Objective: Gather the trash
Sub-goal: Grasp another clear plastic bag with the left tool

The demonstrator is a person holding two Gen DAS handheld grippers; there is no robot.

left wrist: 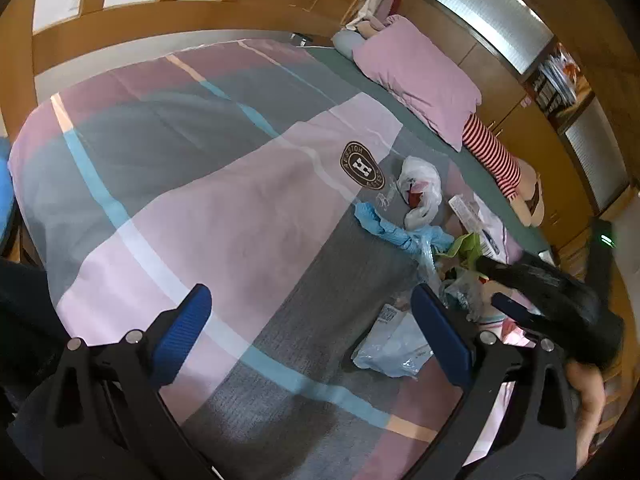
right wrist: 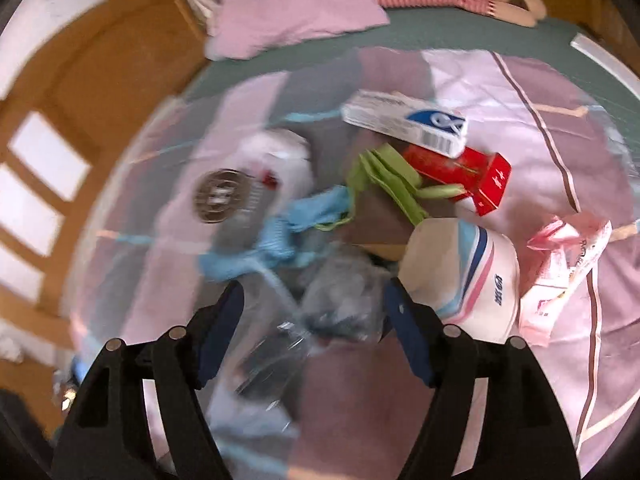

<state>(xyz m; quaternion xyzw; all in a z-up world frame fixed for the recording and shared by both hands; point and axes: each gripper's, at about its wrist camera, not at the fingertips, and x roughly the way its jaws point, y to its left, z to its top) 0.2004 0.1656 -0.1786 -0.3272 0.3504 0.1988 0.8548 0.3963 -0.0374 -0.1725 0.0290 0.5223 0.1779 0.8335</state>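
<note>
Closest to my left lens are the blue pads of my left tool (left wrist: pixel 310 336), spread wide with nothing between them, only the pink and grey bed cover (left wrist: pixel 192 208) below. Trash sits at right of centre in this view: a clear plastic bag (left wrist: pixel 394 346) flat on the cover at lower right, a blue crumpled wrapper (left wrist: pixel 386 226) above it, and a white plastic bag (left wrist: pixel 420 190) higher still that seems to hold something red. My right tool (left wrist: pixel 520 292) enters at the right edge, over the pile.

From the right wrist, blurred, my right tool (right wrist: pixel 314 326) has its pads parted, and a crumpled clear wrapper (right wrist: pixel 344 300) lies in the gap; I judge the pads are not pressing on it. Around it I see the blue wrapper (right wrist: pixel 276 236) at centre left, a green bag (right wrist: pixel 388 184) at centre, a white carton (right wrist: pixel 404 122) resting on a red box (right wrist: pixel 472 176) above, a white cap (right wrist: pixel 468 272) just right of my right pad, and a pink packet (right wrist: pixel 560 272) at the right edge. No bin shows in either view.

Risks, as I judge them: thin film may slide out of the pads, they could pinch the cover with it, or the right pad could snag the cap, which may not be trash
</note>
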